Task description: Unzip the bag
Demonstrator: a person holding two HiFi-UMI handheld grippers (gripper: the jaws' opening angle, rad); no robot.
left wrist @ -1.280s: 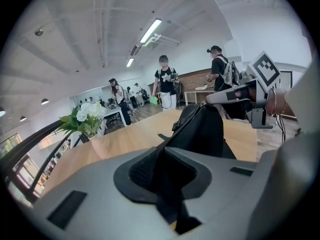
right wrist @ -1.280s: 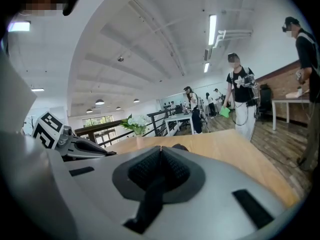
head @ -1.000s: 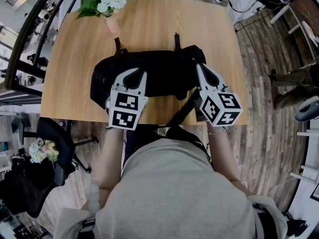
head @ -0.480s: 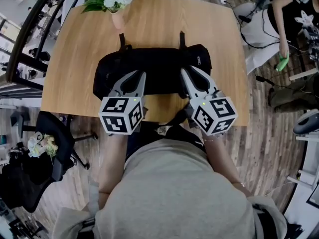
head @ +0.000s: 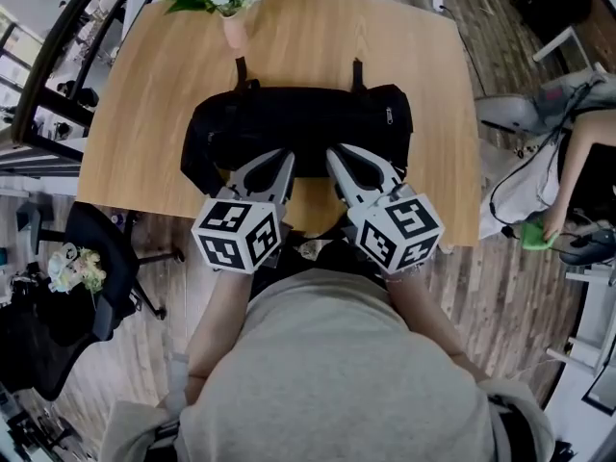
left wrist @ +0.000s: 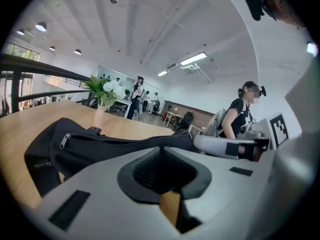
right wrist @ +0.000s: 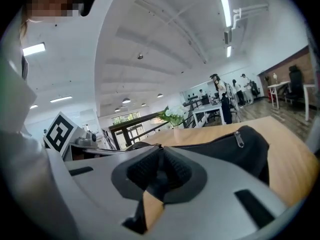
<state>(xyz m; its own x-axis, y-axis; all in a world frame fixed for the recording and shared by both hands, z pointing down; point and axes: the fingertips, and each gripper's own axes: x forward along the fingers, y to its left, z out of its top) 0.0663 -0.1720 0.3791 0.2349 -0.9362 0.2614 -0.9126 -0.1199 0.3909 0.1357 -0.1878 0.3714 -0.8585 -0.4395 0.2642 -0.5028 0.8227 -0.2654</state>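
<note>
Head view: the black fabric bag (head: 298, 128) lies on the wooden table (head: 135, 114), at 12 o'clock of both claws. The left gripper (head: 281, 159) is pressed together. The right gripper (head: 334, 154) has just been closing, with nothing clearly between its jaws. Best to pin the fabric, then take the metal zipper pull (head: 389, 115) at the bag's 3 o'clock end. A second ago both claws stood wider apart.

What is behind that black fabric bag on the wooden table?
Behind the black fabric bag, two black straps stick out onto the wooden table; farther back stands a pink vase of white flowers. Whatever lies under the bag is covered.
</note>
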